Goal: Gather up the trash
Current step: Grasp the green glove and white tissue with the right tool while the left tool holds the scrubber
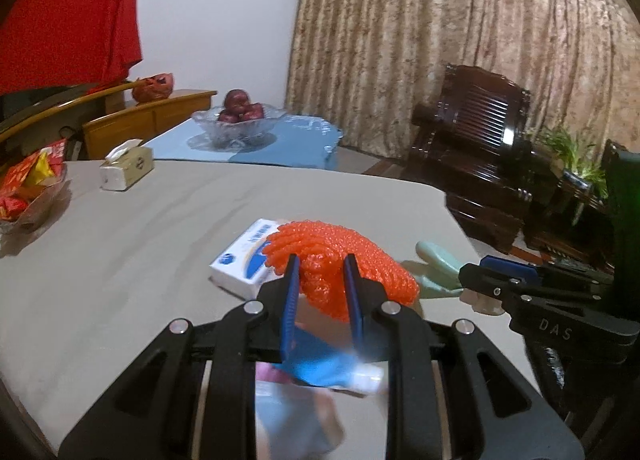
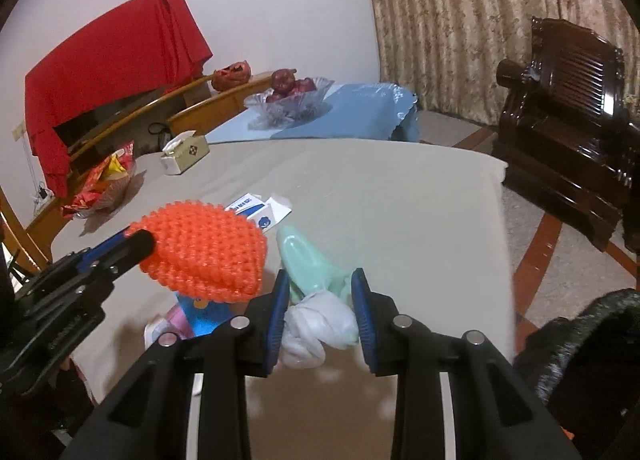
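- While the left tongs (image 1: 320, 256) pinch the orange foam fruit net (image 1: 340, 260) and hold it above the surface (image 1: 140, 240), the collecting looks, to my eye, only partly done.
- The right tongs (image 2: 320, 278) stand spread on either side of a crumpled white tissue wad (image 2: 316, 326) without pressing it, so I judge that piece as reached for but not yet gripped.
- Left lying on the surface are a white-and-blue carton (image 2: 260, 212) beyond the net, a pale green plastic piece (image 2: 308, 260) just beside the wad, and a blue-and-pink wrapper (image 2: 192, 318) under the lifted net.
- No bin or bag for the trash shows in either view, so I cannot tell where the pieces are meant to go or how much has already been gathered.
- A grey cloth covers the surface; toward its far left corner sit a tissue box (image 1: 126, 166) and a clear dish of red and yellow snack packets (image 1: 30, 188), which I take for things that belong there.
- Beyond it stands a lower table with a blue cover (image 1: 280, 144) carrying a glass bowl of red apples (image 1: 240, 116).
- A red cloth (image 1: 68, 44) hangs on the left over wooden furniture, patterned beige curtains (image 1: 460, 40) fill the back wall, and a dark carved wooden armchair (image 1: 476, 148) sits to the right.
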`<state>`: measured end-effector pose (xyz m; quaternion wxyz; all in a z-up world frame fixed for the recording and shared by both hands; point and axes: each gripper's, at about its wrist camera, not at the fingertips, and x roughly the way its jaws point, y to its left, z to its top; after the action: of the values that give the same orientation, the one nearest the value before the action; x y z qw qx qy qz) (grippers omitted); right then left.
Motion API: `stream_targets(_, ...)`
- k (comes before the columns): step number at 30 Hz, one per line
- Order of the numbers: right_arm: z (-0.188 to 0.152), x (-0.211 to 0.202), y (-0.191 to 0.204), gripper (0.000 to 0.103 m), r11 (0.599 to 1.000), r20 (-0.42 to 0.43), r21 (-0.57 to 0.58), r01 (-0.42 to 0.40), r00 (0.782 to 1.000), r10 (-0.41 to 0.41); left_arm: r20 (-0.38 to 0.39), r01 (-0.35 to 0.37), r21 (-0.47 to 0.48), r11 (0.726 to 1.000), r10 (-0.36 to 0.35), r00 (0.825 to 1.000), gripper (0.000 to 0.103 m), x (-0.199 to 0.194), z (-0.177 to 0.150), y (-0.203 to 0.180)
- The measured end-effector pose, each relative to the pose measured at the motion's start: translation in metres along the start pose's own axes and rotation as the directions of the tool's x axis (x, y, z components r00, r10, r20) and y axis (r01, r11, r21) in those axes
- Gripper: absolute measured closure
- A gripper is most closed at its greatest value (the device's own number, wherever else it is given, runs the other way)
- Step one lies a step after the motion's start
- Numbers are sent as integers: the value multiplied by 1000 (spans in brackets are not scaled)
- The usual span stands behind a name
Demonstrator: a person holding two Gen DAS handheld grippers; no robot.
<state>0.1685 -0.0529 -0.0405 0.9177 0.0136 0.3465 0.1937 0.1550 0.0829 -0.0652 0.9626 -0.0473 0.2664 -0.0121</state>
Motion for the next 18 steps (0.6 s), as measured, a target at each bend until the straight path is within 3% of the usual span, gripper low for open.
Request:
stream_targets(6, -22, 10, -9, 72, 1000, -71, 13, 12, 997, -11, -37, 13, 15, 1000, -13, 999, 82, 4, -13, -14)
stream_targets(18, -53, 37, -10, 71, 1000, -178, 19, 13, 984, -9, -98, -27, 29, 999, 30, 995, 82, 13, -41, 1)
